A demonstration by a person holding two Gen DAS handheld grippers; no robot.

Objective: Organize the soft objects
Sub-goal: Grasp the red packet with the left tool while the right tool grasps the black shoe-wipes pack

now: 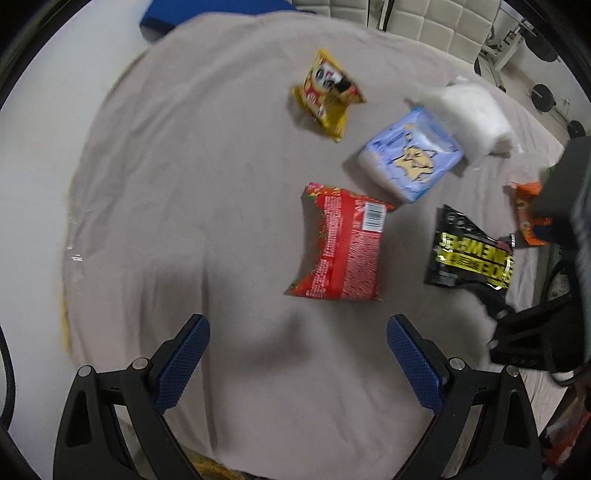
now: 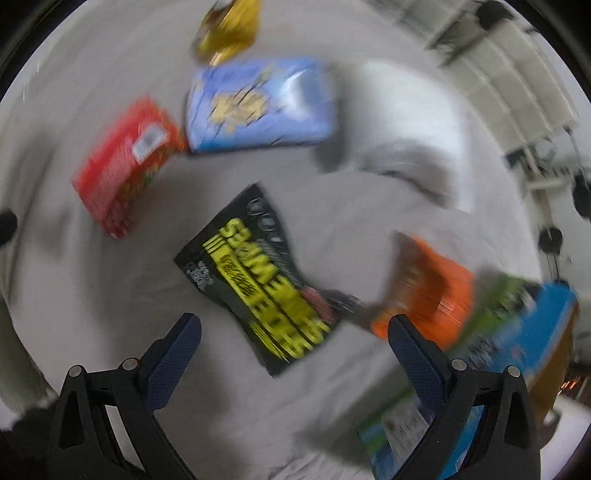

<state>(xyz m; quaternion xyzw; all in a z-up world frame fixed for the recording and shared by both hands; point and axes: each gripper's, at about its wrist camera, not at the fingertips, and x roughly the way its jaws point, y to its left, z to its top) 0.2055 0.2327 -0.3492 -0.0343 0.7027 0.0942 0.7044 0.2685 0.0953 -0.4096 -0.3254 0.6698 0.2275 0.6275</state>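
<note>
Several soft packets lie on a beige cloth [image 1: 184,184]. In the left wrist view I see a red packet [image 1: 341,243], a yellow packet [image 1: 328,92], a light blue pack [image 1: 410,153], a white soft bundle [image 1: 471,114], a black-and-yellow packet [image 1: 469,251] and an orange packet [image 1: 528,214]. My left gripper [image 1: 297,325] is open and empty, just short of the red packet. My right gripper [image 2: 293,325] is open and empty over the black-and-yellow packet [image 2: 255,280]; the view is blurred. The red packet [image 2: 122,162], blue pack [image 2: 258,107], orange packet [image 2: 428,291] and white bundle [image 2: 406,133] show there too.
The right gripper's black body [image 1: 546,325] fills the right edge of the left wrist view. A blue-and-green box [image 2: 498,354] sits at the cloth's right edge. A blue object [image 1: 207,13] and cream quilted furniture [image 1: 424,18] lie beyond the far edge.
</note>
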